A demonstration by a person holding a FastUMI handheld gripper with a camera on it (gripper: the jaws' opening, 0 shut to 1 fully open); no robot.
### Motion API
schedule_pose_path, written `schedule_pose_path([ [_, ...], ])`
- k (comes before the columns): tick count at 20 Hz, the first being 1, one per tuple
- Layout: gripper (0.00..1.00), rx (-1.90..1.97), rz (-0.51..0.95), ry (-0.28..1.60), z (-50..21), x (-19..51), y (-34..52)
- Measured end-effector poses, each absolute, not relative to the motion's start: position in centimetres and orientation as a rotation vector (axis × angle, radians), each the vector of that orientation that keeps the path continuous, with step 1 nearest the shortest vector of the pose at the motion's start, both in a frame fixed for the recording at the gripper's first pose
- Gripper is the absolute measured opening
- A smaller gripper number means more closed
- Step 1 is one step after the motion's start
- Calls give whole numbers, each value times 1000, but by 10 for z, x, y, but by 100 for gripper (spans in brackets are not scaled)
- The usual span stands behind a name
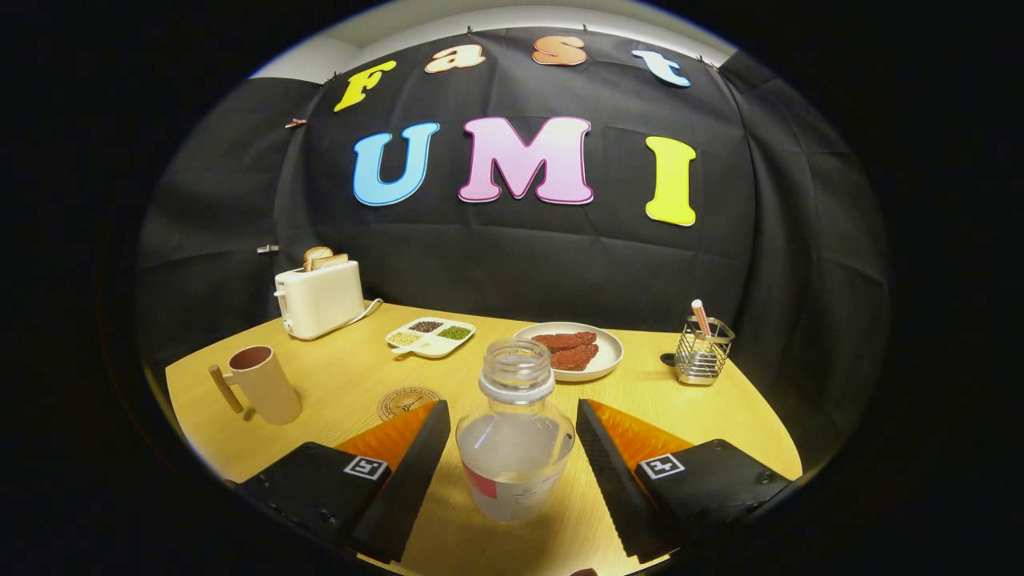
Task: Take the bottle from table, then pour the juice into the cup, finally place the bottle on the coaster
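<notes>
Gripper view shows the gripper (512, 460) spread open astride the uncapped bottle (514, 432) standing upright on the table (344, 384), neither finger touching it; the clear, part-filled bottle probably handles light, smooth and slightly yielding, so grasp its wide lower body.

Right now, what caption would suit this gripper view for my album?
Open tool straddles an uncapped bottle on the table, cup and coaster beyond.
</notes>
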State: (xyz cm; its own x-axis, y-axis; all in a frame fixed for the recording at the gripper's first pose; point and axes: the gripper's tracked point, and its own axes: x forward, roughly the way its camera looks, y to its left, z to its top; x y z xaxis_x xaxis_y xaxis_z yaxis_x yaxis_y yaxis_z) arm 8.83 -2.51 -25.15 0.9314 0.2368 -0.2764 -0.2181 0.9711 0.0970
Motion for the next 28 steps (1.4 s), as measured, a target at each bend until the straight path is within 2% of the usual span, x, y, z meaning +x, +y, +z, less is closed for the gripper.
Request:
schedule_pose_path([
  [4, 95, 75, 237, 303, -259, 89, -24],
  [9, 80, 75, 241, 309, -263, 91, -24],
  [13, 76, 54, 254, 318, -263, 92, -23],
  [18, 75, -41, 256, 298, -247, 96, -25],
  [28, 75, -322, 260, 226, -171, 113, 8],
])
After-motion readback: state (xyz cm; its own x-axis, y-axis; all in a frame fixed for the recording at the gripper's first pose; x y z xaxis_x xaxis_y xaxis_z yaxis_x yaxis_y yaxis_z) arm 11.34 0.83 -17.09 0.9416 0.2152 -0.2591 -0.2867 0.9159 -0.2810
